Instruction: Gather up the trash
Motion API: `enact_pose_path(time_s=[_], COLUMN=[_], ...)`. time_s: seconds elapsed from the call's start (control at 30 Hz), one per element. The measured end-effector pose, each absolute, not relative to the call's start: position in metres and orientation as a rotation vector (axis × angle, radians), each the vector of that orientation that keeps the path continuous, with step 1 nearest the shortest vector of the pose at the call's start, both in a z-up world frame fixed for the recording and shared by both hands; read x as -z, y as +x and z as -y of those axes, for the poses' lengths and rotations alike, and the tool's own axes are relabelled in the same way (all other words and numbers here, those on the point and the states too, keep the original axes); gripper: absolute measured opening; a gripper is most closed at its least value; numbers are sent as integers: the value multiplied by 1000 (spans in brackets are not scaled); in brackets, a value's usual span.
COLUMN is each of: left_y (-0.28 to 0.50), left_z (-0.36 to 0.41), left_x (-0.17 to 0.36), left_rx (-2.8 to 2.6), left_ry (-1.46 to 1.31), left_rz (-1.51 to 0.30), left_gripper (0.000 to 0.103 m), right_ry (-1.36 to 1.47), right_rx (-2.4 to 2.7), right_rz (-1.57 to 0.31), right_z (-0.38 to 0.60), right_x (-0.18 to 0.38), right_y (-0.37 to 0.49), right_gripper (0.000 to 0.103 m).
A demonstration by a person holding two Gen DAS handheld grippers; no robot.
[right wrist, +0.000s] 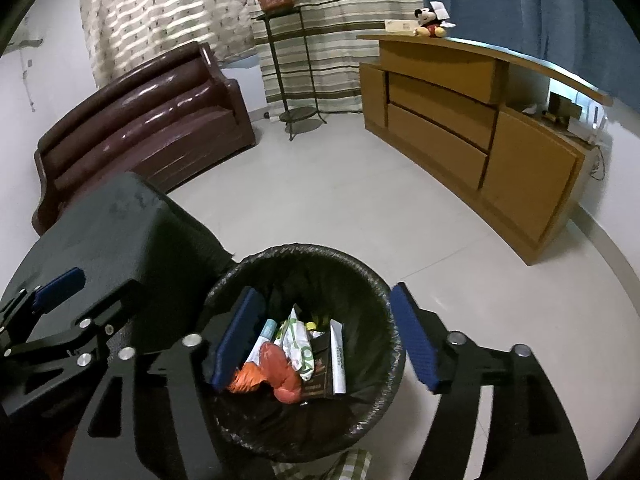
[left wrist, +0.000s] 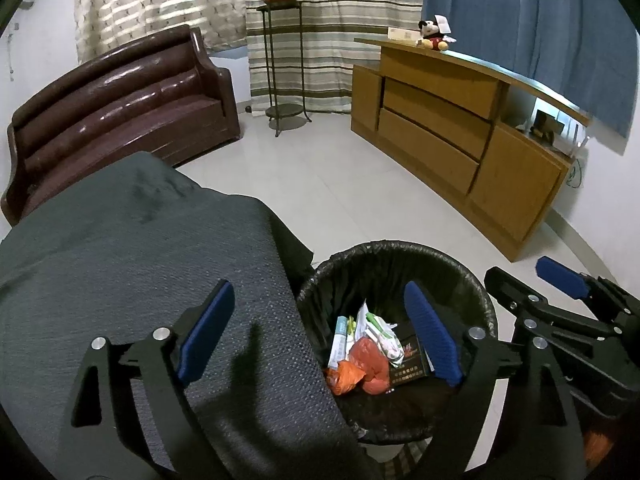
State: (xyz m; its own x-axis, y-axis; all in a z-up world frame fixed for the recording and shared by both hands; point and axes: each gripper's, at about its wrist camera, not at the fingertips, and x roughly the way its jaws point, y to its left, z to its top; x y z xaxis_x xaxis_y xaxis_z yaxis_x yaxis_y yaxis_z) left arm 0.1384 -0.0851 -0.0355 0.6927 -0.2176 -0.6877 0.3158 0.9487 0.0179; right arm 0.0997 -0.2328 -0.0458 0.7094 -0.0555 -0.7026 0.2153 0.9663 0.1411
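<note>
**Both grippers empty over the bin: the risks sit at its rim and its liner**

The left gripper (left wrist: 320, 332) hangs with its jaws spread wide and nothing between them; its left finger is over the dark grey cloth-covered table (left wrist: 132, 248), its right finger over the mouth of the trash bin (left wrist: 486, 312). The right gripper (right wrist: 328, 336) is also well open and holds nothing, with its left finger (right wrist: 238, 340) over the bin's mouth and its right finger beyond the right rim.

The trash is in the bin, which stands on the pale tiled floor (right wrist: 360, 200) just right of the table: an orange plastic bag (right wrist: 280, 376), a white-and-green wrapper (right wrist: 298, 340), a dark carton (left wrist: 408, 356) and a few paper packets lie loose on the bottom.

As I judge it, the black liner (right wrist: 312, 264) is the weak point. A finger dipping in could snag the thin plastic and pull it off the rim, or drag a light piece back out. A knock from the right gripper's outer finger could tip or shove the bin. The two grippers are near each other, so a careless swing may clash them. The left gripper could also catch the cloth and tug it from the table
</note>
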Motion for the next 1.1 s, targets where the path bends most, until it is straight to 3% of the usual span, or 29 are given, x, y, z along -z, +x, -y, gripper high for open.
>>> enact_pose_path(time_s=[1.1], left_y=[65], left_z=[27], left_x=[-1], left_rx=[224], left_ry=[97], left_rz=[-661], left_gripper=[91], right_ry=[102], right_rx=[188], right_rz=[-658], right_z=[198], right_x=[6], right_y=[45], right_gripper=[79])
